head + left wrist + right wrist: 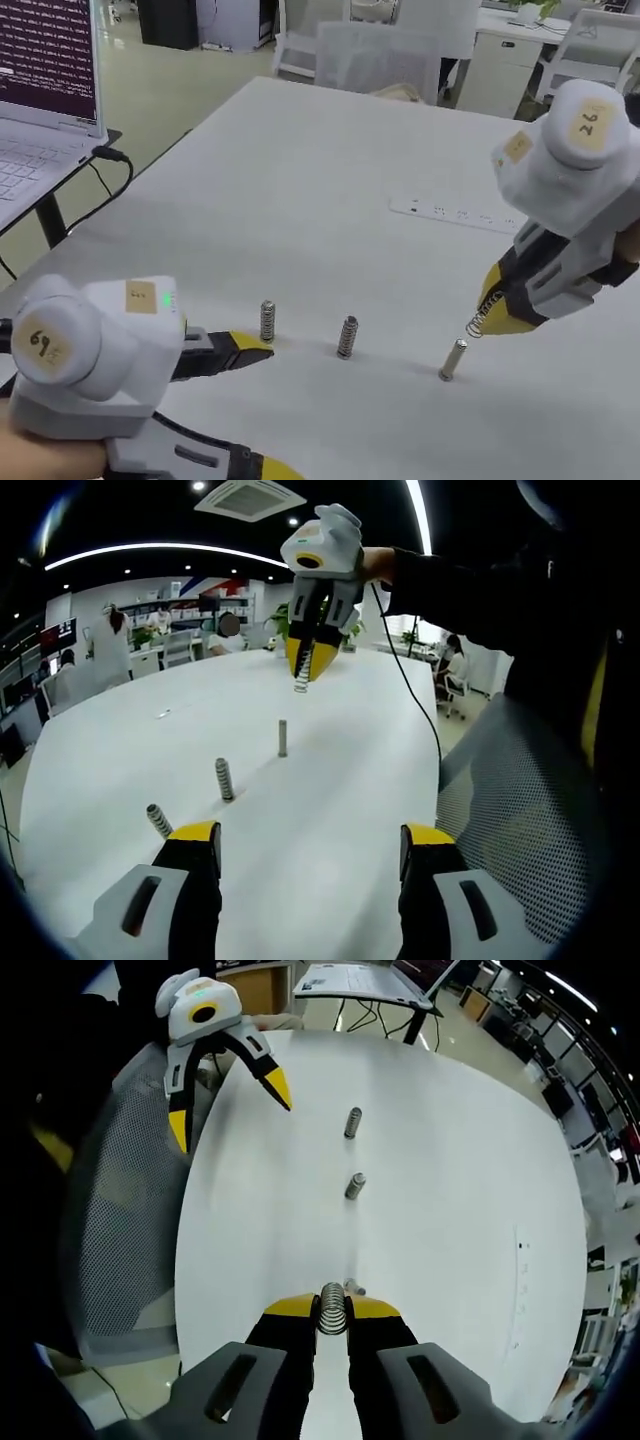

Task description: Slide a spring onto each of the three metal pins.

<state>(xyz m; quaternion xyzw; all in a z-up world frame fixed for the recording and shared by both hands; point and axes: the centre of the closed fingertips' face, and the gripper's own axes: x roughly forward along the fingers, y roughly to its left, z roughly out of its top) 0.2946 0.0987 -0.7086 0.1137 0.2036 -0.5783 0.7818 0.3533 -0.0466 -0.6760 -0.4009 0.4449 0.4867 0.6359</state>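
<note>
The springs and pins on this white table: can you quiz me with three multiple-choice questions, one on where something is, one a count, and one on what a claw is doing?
1. In the head view, where does the bare pin stand in the row?
A. left end
B. middle
C. right end

2. How many pins already wear a spring?
A. one
B. two
C. three

3. What is the left claw doing?
A. shut on a spring
B. open, holding nothing
C. shut on a pin

Answers:
1 C: the left pin and the middle pin stand to its left.
2 B: those two carry springs and the end one is bare.
3 B: its jaws stand wide apart, while the right claw grips the loose spring.
</note>
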